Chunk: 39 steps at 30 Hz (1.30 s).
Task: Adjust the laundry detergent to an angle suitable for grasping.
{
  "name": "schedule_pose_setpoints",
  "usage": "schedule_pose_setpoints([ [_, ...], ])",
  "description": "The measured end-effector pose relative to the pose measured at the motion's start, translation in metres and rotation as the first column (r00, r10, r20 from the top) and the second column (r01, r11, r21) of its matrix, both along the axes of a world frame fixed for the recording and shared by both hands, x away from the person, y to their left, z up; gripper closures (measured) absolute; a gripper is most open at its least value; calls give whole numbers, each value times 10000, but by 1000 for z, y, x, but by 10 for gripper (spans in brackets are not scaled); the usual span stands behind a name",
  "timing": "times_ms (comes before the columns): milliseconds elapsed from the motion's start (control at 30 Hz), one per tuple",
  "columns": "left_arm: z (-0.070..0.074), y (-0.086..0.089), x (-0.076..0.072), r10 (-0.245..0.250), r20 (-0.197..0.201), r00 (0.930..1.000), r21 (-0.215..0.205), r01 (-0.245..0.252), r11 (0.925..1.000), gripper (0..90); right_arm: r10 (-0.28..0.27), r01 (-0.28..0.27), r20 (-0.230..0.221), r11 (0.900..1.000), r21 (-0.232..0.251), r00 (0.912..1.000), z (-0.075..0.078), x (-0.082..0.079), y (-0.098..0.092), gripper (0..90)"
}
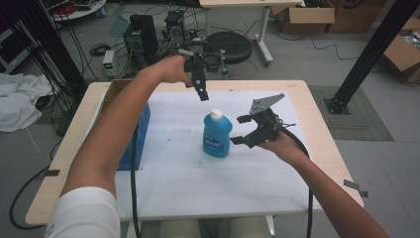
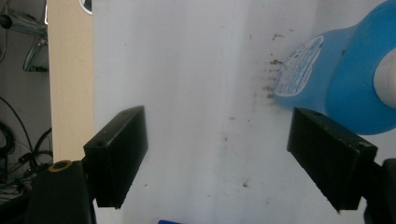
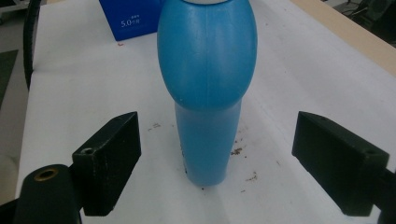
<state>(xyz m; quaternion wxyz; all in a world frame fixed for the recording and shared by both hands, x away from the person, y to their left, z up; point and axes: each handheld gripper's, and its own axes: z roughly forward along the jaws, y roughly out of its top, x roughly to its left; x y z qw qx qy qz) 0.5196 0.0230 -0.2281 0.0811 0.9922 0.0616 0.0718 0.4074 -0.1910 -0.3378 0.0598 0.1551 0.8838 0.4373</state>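
A blue bottle point(image 1: 217, 135) with a white cap point(image 1: 215, 115) is standing upright near the middle of the white sheet point(image 1: 173, 173) covering the table; its contents cannot be told through the opaque plastic. The right gripper point(image 1: 241, 130) is hovering just beside it with jaws spread wide and empty, the bottle lying between them in the right gripper view. The left gripper point(image 1: 202, 91) is hanging above and behind the bottle, also open and holding nothing, while a blue box point(image 1: 132, 144) is sitting at the sheet's left edge.
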Motion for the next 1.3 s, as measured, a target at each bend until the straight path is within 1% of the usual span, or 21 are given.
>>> schedule_pose_setpoints([
  [267,0,1,1,19,-13,10000,11,-19,10000,209,17,-17,-38,10000,-33,10000,-9,0,11,153],
  [333,-1,1,1,8,-9,10000,15,-8,10000,210,-2,2,36,10000,-68,10000,-11,0,14,153],
  [433,0,1,1,45,-8,10000,2,-45,10000,209,-47,46,101,10000,51,9999,-15,0,19,153],
  [567,0,2,1,39,-8,10000,4,-39,10000,209,-3,2,35,10000,42,10000,-19,0,23,152],
  [667,-1,3,2,70,-20,10000,-15,-70,10000,209,-4,3,74,10000,31,10000,-21,0,26,153],
  [767,-1,4,2,72,-27,10000,-24,-72,10000,210,-111,110,145,9999,72,9998,-23,1,28,153],
  [833,-1,4,2,97,-31,9999,-45,-97,9999,210,-267,262,236,9994,231,9994,-25,2,32,152],
  [1000,-1,4,3,89,-28,10000,-58,-89,9999,210,-366,358,269,9989,288,9990,-29,3,38,153],
  [1100,-2,4,3,90,-43,10000,-31,-90,10000,211,-428,422,163,9984,367,9990,-32,4,42,153],
  [1300,-2,4,3,69,-35,10000,-14,-69,10000,211,-491,484,134,9978,455,9987,-37,6,48,153],
])
